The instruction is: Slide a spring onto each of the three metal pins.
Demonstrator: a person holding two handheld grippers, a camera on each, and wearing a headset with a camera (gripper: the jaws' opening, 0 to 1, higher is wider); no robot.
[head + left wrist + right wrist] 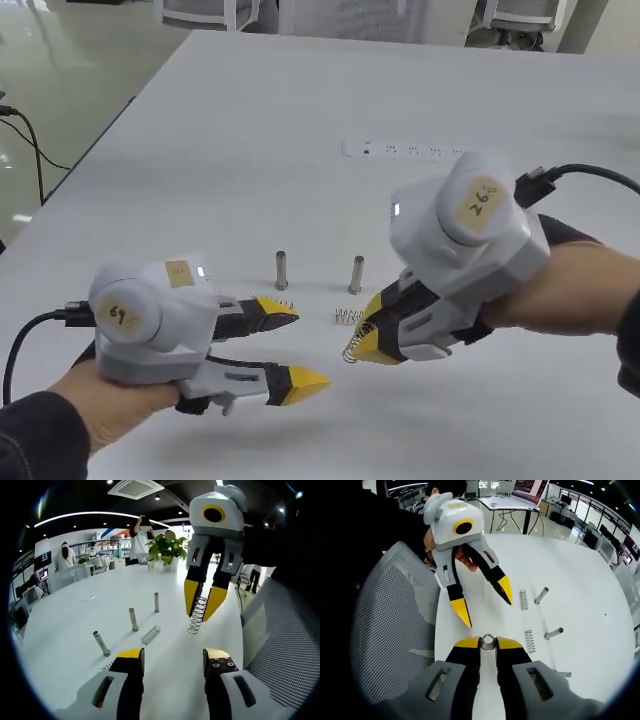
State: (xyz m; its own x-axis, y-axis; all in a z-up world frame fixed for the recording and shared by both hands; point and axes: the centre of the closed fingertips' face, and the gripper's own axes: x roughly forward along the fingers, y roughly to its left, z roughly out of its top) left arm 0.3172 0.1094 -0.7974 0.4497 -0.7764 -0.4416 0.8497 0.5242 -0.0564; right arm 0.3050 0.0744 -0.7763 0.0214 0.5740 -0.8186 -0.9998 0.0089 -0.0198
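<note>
Left tongs open, empty; right tongs closed on upper end of one spring, above the surface near upright pins; spring seems light, flexible, slip-prone, so hold gently, lower end free.

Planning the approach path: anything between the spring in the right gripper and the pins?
Nothing upright. A loose spring lies flat on the table between the held spring and the nearest pin; a descent from above should clear it. The left gripper, open, sits off to the side.
</note>
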